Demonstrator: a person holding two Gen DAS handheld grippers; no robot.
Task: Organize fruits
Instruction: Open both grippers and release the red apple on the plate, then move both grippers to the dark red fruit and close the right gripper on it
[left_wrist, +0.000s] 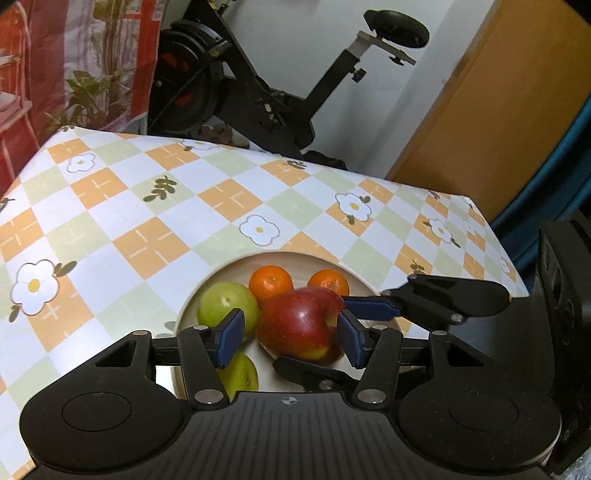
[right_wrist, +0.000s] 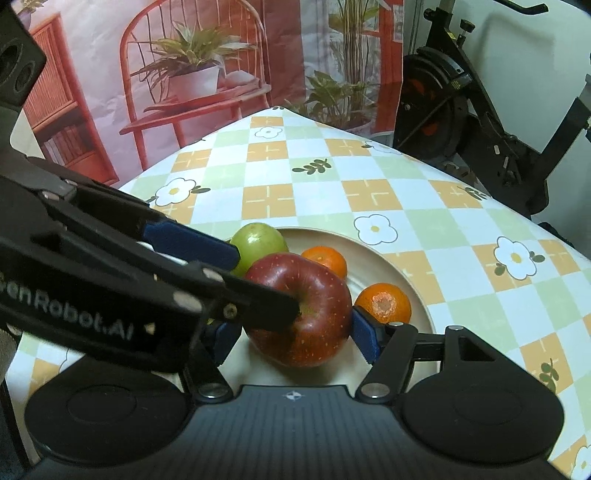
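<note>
A red apple hangs just over a cream plate, and my right gripper is shut on it, one blue pad on each side. From the left wrist view the same apple shows with the right gripper's fingers above and below it. My left gripper stands open around the apple's near side, and its left pad is clear of the skin. On the plate lie a green apple, a second green fruit half hidden under my left finger, and two oranges.
The plate sits on a checked, flowered tablecloth whose far edge drops off. Behind the table stand a black exercise bike, a wooden panel and a printed backdrop of a red chair and plants.
</note>
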